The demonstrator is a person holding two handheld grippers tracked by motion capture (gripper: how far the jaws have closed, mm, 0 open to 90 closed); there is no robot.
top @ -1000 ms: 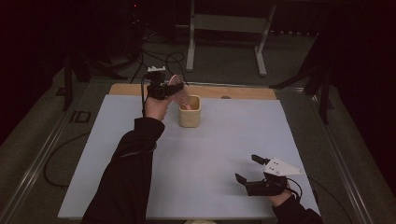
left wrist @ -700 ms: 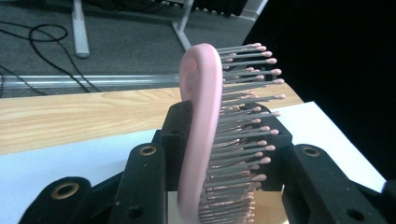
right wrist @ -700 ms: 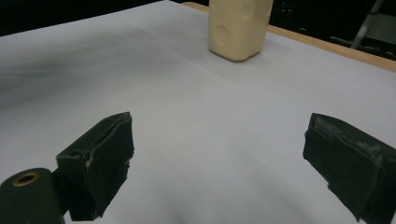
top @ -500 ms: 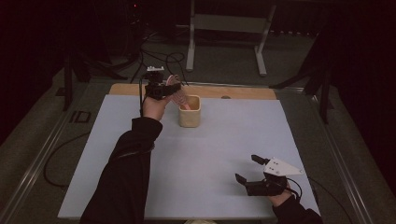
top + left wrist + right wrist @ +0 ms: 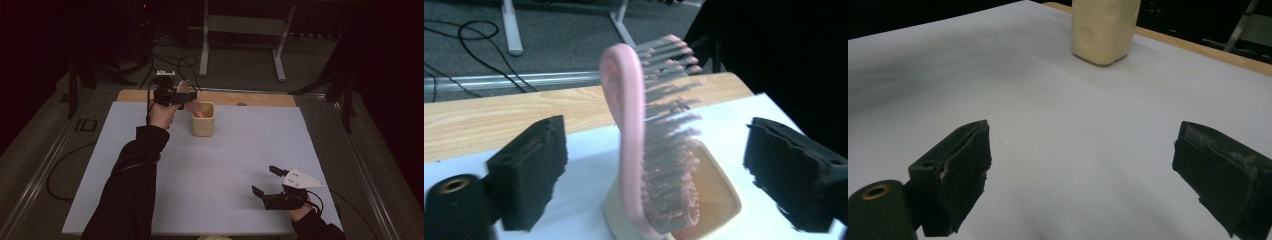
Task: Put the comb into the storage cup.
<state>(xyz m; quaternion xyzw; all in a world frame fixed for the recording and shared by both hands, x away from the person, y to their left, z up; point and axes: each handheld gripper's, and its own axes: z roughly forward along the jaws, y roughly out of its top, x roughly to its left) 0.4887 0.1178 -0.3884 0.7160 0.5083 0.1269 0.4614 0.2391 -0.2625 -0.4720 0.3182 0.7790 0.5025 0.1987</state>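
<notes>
My left gripper (image 5: 654, 165) has just spread its fingers, letting go of the pink hairbrush (image 5: 651, 145), which now stands head-up in the cream cup (image 5: 203, 119) at upper centre. Drop looks done. My right gripper (image 5: 265, 181) idles spread wide, lower right.

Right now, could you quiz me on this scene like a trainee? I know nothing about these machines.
1. True or false: the pink hairbrush stands in the cream cup.
2. Are the left gripper pads pressing on the brush? A yes, B no, they stand apart from it.
3. What lies between the jaws of the right gripper?

Key: 1 true, its lower end sits in the cup. 2 B; the jaws have just been opening. 3 Nothing, just the white table cover.
</notes>
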